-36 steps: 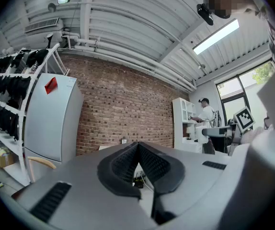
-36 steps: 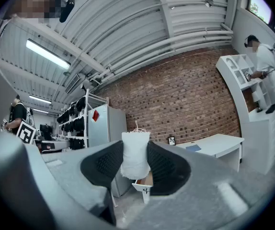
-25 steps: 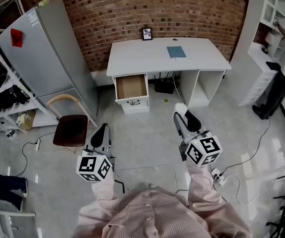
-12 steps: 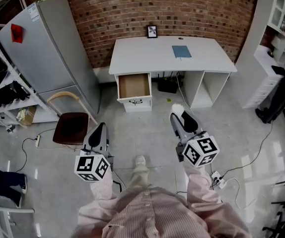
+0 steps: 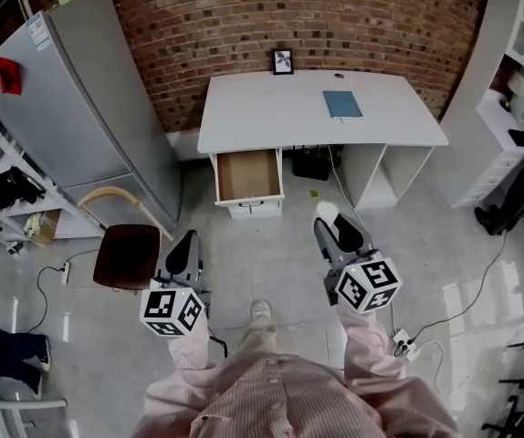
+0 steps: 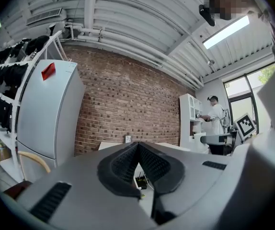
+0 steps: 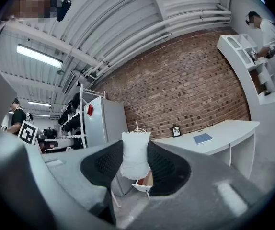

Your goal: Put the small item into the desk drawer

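The right claw [image 5: 330,219] grips the small white item [image 7: 135,155] above the floor [image 5: 280,254], well short of the open drawer [image 5: 246,173] under the white tabletop [image 5: 271,112]; the left claw [image 5: 187,243] is clenched and empty

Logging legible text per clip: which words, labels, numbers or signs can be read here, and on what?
No text reads clearly.
Sticker on the fridge: print too small to read.
Red tag on the fridge: no lettering visible.
Marker cube at left and at right: black-and-white square patterns, no letters.
Blue book and framed picture on the desk: too small to tell.
Small white item: no print seen.
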Available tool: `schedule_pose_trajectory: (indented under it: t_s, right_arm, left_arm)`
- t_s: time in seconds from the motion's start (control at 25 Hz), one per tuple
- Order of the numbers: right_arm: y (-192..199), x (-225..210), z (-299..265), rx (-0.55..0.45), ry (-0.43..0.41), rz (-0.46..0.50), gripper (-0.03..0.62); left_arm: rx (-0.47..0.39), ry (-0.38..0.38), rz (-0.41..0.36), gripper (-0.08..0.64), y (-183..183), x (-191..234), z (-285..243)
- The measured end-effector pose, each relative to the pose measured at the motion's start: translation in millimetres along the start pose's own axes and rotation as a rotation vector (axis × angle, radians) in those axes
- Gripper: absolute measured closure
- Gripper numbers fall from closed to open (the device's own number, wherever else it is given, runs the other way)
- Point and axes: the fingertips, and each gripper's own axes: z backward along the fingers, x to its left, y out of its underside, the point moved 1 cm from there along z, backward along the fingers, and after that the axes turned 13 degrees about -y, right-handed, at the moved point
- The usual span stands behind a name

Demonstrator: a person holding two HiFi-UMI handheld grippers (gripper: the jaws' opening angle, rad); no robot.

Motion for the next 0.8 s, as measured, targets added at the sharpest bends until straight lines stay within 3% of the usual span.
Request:
schedule_pose_trajectory:
  t_s: [0.44,0.8]
  right_arm:
    - [-6,-72,-100,0.034,0.087,-0.035,0.431]
    - [-4,-103,-158,0.048,0.11,-0.03,0.431]
  left_arm:
    - [0.067,0.06,0.018,0.561,-1,37,-138]
    - [0.063,0.08,0.042,0.561,-6,70,-205]
